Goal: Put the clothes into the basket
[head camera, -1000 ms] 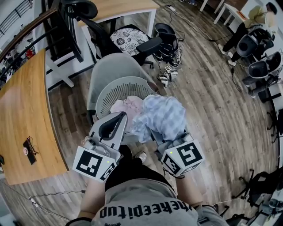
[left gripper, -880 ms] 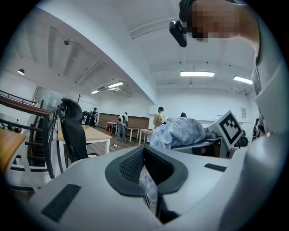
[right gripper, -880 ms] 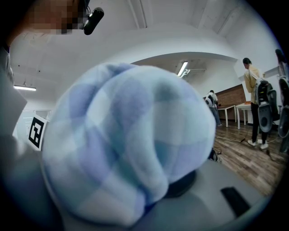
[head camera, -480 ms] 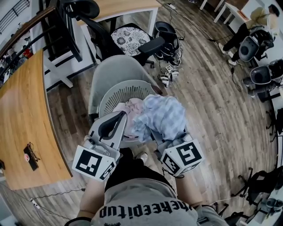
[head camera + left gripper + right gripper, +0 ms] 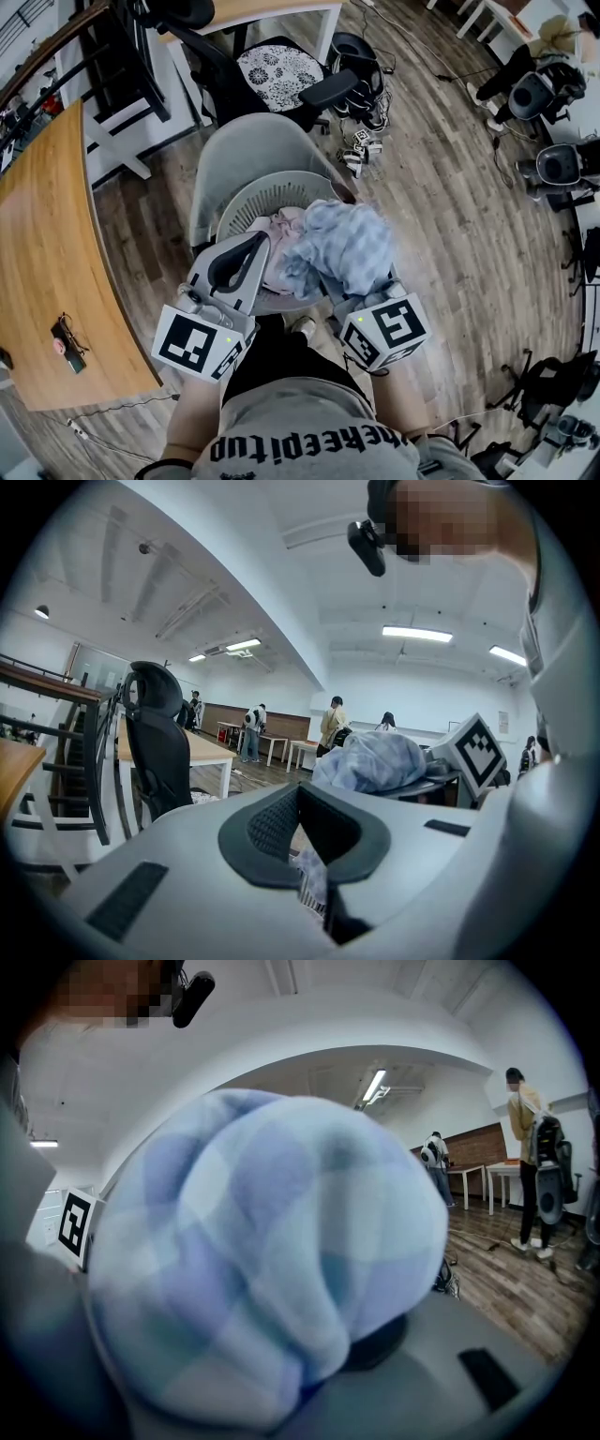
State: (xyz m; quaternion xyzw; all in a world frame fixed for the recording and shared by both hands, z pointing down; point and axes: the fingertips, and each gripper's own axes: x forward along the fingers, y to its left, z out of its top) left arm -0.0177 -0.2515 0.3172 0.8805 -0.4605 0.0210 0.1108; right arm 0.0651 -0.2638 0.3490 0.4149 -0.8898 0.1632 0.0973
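Grey-brown wood-plank floor (image 5: pixel 450 216) runs through an open office. A curved wooden desk (image 5: pixel 47 253) stands at the left, with a small dark object (image 5: pixel 67 342) on it. A black office chair (image 5: pixel 309 94) with a patterned seat cushion (image 5: pixel 277 70) stands beside a white-legged table (image 5: pixel 281 14), a cable tangle (image 5: pixel 361 89) nearby. Strip lights (image 5: pixel 417 633) glow on the white ceiling, and people (image 5: pixel 251 731) stand by far tables

Grey T-shirt (image 5: pixel 309 433) with black lettering over black legwear (image 5: pixel 267 361) — left gripper (image 5: pixel 246 258) and right gripper (image 5: pixel 356 302) are pale grey shells, each backed by a white cube (image 5: pixel 199 344) of black square markers.
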